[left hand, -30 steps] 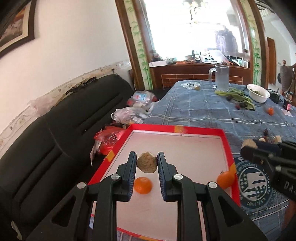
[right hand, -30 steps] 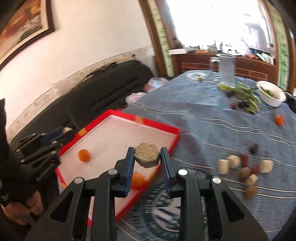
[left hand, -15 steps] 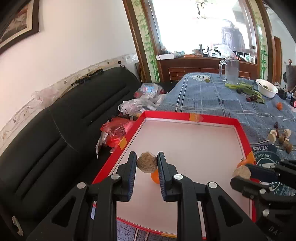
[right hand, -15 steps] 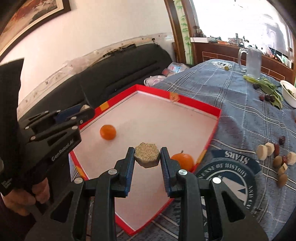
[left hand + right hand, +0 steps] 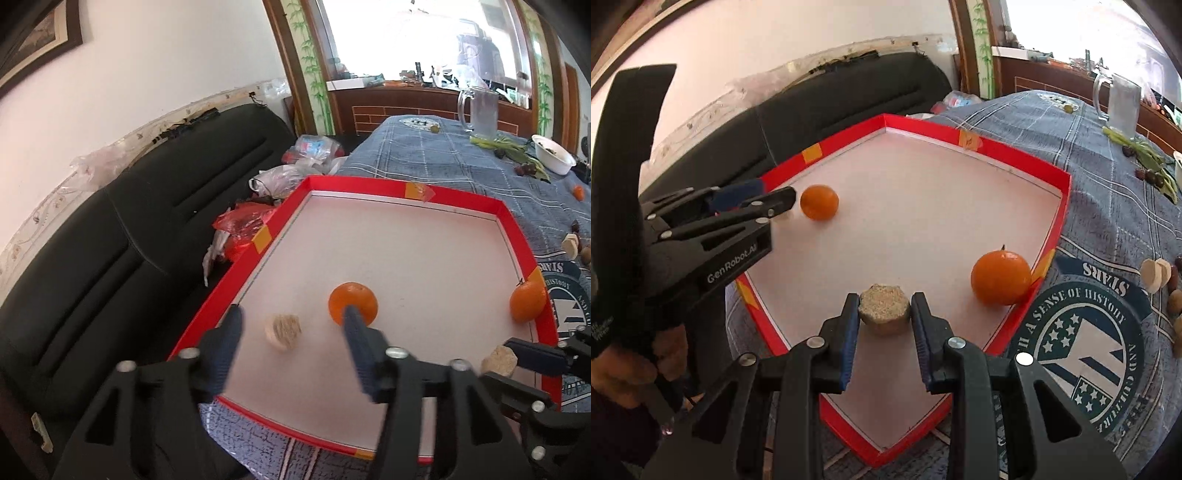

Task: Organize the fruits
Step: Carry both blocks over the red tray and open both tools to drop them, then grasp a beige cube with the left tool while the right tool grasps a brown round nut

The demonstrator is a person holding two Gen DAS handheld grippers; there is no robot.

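Observation:
A red-rimmed white tray lies on the blue tablecloth. My left gripper is open over its near left corner, and a tan hexagonal piece lies loose on the tray floor between the fingers. An orange sits just beyond the right finger. A second orange rests against the tray's right rim. My right gripper is shut on another tan hexagonal piece, low over the tray's near edge; that piece also shows in the left wrist view.
A black sofa with plastic bags runs along the tray's left side. Small nuts and pale pieces lie on the cloth right of the tray. A glass mug, greens and a white bowl stand farther back.
My left gripper has opened and let go of its tan piece, which now lies on the tray. My right gripper has come lower over the tray's near edge, still holding its piece.

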